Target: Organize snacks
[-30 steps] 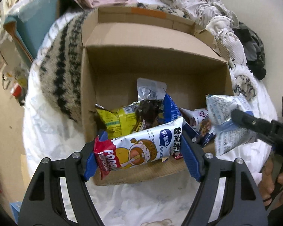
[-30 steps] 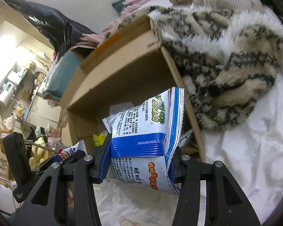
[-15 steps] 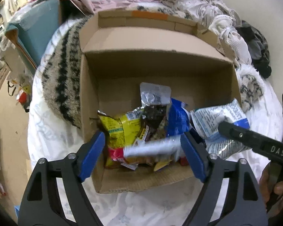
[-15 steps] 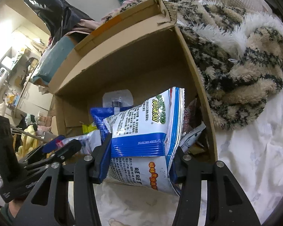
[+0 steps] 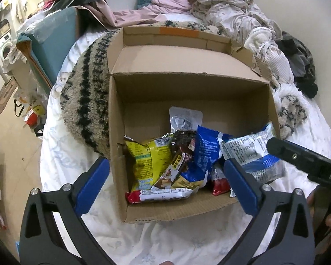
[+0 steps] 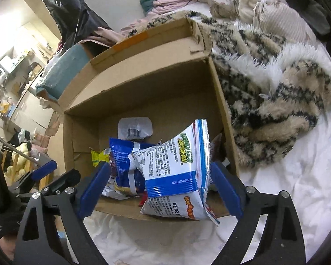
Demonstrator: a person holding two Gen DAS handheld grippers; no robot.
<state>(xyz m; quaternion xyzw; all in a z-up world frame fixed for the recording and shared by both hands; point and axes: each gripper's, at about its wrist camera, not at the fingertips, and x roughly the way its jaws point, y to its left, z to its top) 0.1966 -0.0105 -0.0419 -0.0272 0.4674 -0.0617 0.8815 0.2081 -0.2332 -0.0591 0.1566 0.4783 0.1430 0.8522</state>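
Right wrist view: right tool (image 6: 160,190) spread wide, white-and-blue packet (image 6: 176,172) loose between (barely inside), liable to tip over cardboard box (image 6: 143,92) near rim onto bed.

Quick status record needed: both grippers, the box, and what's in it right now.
left gripper: open, holding nothing, above the box's near edge
right gripper: open, white-and-blue snack bag between its fingers, seemingly just released
cardboard box: open, lying on the bed sheet
contents: yellow bag, blue bag, red-and-white bar, silver pouch
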